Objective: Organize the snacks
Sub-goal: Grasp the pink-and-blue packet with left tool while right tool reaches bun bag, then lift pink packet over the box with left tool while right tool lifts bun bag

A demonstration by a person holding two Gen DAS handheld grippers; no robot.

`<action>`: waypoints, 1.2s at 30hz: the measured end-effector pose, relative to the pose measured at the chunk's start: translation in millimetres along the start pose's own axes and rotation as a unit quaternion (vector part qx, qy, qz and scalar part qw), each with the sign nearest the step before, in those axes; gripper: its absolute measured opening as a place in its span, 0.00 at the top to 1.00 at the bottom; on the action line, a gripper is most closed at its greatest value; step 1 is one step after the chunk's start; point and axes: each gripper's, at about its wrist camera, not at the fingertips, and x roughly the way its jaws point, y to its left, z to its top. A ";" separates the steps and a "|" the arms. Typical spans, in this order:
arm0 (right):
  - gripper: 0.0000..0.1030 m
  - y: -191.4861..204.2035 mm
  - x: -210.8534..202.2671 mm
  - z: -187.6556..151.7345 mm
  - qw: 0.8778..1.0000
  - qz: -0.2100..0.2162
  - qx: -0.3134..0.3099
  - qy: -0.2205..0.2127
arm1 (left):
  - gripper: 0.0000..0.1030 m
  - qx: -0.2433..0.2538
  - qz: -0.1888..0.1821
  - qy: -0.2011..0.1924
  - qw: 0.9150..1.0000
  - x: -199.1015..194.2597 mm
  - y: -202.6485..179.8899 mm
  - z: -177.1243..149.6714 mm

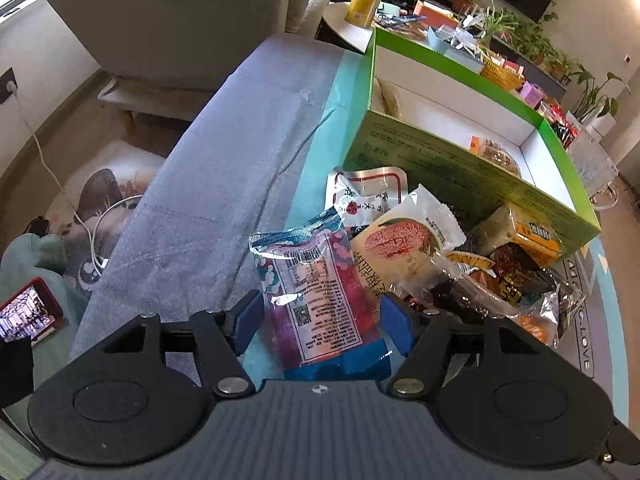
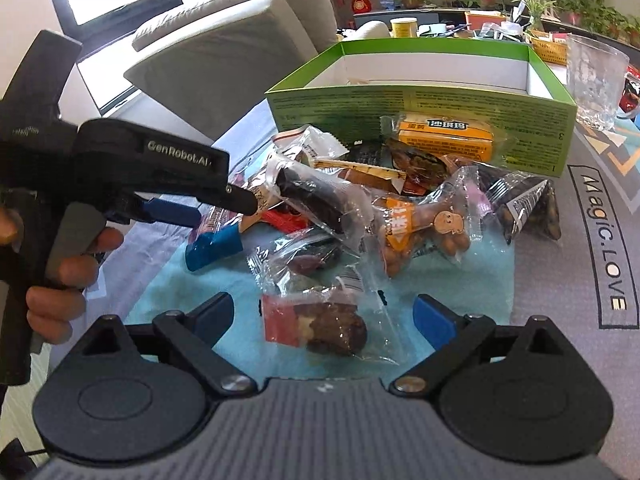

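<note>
My left gripper (image 1: 322,322) is shut on a blue and purple snack packet (image 1: 320,292), held at the left edge of a pile of wrapped snacks (image 1: 460,264). The same packet shows in the right wrist view (image 2: 216,246), with the left gripper (image 2: 188,216) on it. A green box (image 1: 460,168) with white inside stands behind the pile; it holds one or two packets (image 1: 498,154). My right gripper (image 2: 324,320) is open, its fingers either side of a clear packet of brown pieces with a red label (image 2: 316,326) on the teal mat.
A glass mug (image 2: 596,80) stands right of the green box (image 2: 420,108). A grey mat with lettering (image 2: 600,240) covers the table's right side. A sofa (image 2: 224,52) is behind left. A cluttered side table with a yellow cup (image 1: 362,6) is beyond the box.
</note>
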 end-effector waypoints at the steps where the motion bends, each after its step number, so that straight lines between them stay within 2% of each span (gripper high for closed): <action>1: 0.17 0.7 0.3 -0.3 1.000 -0.001 -0.002 0.000 | 0.38 -0.001 -0.001 -0.004 1.000 -0.2 0.6 -0.7; 6: 0.17 8.4 8.2 0.6 1.000 -0.018 -0.023 -0.004 | 0.34 0.021 0.003 -0.018 1.000 0.9 -6.5 -6.3; 8: 0.17 12.6 10.6 -0.7 0.999 -0.028 -0.039 -0.005 | 0.42 0.042 0.006 -0.025 0.999 0.8 -12.1 -9.6; 10: 0.17 15.0 11.6 -2.3 0.998 -0.035 -0.050 -0.005 | 0.56 0.053 -0.004 -0.025 0.998 -0.4 -15.2 -12.1; 12: 0.18 15.4 10.5 -3.6 0.998 -0.042 -0.054 -0.011 | 0.62 0.049 -0.019 -0.019 0.998 -2.2 -14.5 -12.8; 13: 0.20 15.6 8.8 -4.4 0.997 -0.050 -0.058 -0.017 | 0.64 0.048 -0.022 -0.020 0.998 -4.0 -14.8 -13.5; 14: 0.33 15.8 7.2 -4.3 0.996 -0.056 -0.062 -0.019 | 0.65 0.051 -0.021 -0.026 0.998 -6.6 -15.6 -14.1; 15: 0.36 15.1 5.2 -3.8 0.996 -0.057 -0.063 -0.020 | 0.66 0.055 -0.018 -0.033 0.998 -9.8 -16.5 -14.6; 18: 0.37 8.8 -0.8 -2.1 0.998 -0.040 -0.044 -0.022 | 0.66 0.070 -0.017 -0.058 0.996 -22.0 -20.0 -15.9; 25: 0.38 14.2 -15.6 -2.9 0.998 -0.033 -0.043 -0.041 | 0.66 0.075 -0.024 -0.090 0.993 -43.6 -21.0 -15.2; 36: 0.40 15.6 -33.0 -5.5 0.996 -0.042 -0.034 -0.074 | 0.66 0.073 -0.029 -0.106 0.991 -56.2 -17.1 -17.2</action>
